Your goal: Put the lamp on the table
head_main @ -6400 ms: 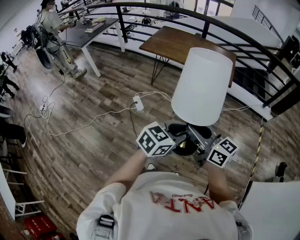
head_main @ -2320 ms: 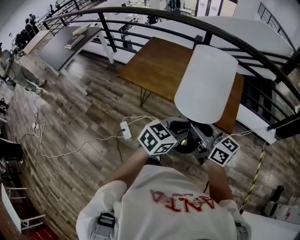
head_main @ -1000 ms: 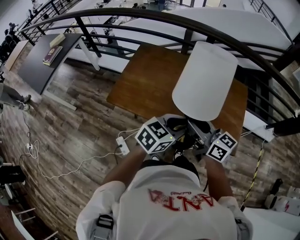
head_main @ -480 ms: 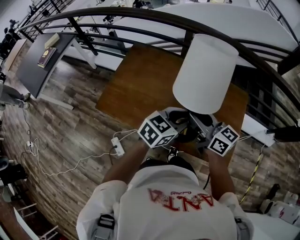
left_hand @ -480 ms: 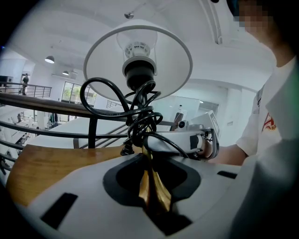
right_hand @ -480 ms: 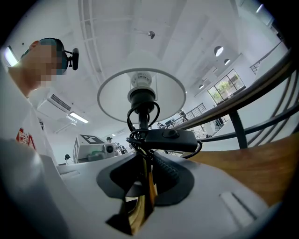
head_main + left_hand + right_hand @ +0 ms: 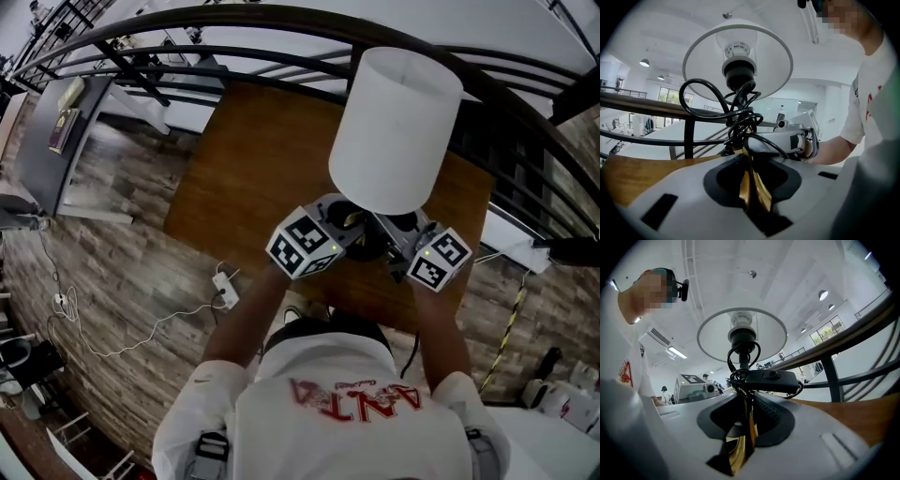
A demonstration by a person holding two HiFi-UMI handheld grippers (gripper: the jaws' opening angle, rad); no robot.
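Observation:
The lamp has a white drum shade, a brass foot and a black cord wound round its stem. It is held upright in the air over the near part of the brown wooden table. My left gripper and right gripper clamp the foot from either side. In the left gripper view the brass foot sits pinched between the jaws, with the cord coiled above it. In the right gripper view the same brass foot is pinched, and the cord's black switch lies just above.
A black curved railing runs along the table's far side. A white power strip with its cable lies on the wooden floor at the left. A grey desk stands at the far left. Yellow-black tape hangs at the right.
The person has walked up to the wooden table, so the lamp now hangs over its top instead of over the floor. Both grippers keep their hold on the lamp's foot.

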